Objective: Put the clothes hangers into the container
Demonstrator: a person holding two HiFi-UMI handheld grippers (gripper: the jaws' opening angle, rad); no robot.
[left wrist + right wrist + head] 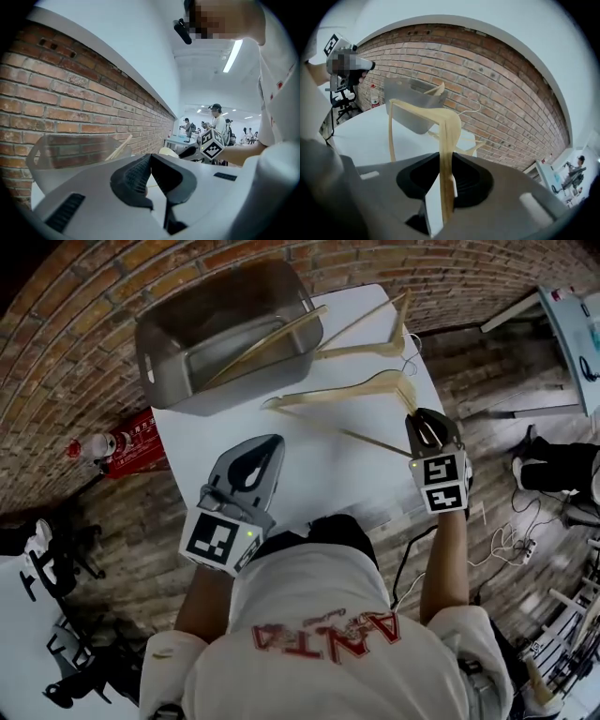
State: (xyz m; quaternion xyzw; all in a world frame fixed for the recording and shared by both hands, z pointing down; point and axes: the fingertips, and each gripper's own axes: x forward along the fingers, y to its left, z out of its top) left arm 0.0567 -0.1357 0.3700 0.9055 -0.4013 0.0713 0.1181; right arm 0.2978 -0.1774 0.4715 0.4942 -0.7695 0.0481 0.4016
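Note:
A grey metal container (159,343) stands at the far left corner of the white table (309,474). One wooden hanger (267,341) lies in it, its end poking over the rim. A second hanger (370,343) lies flat to the container's right. My right gripper (424,423) is shut on the end of a third hanger (347,390). In the right gripper view that hanger (449,131) runs up from the right gripper (449,161) toward the container (410,105). My left gripper (253,465) is over the table's near left part. Its tips meet with nothing between them, as on the left gripper (150,158).
A red box (136,446) and a bottle sit on the brick floor left of the table. A black chair (52,568) stands at the lower left. A white desk (572,324), cables and a seated person's legs are on the right. A brick wall (70,93) runs behind the container.

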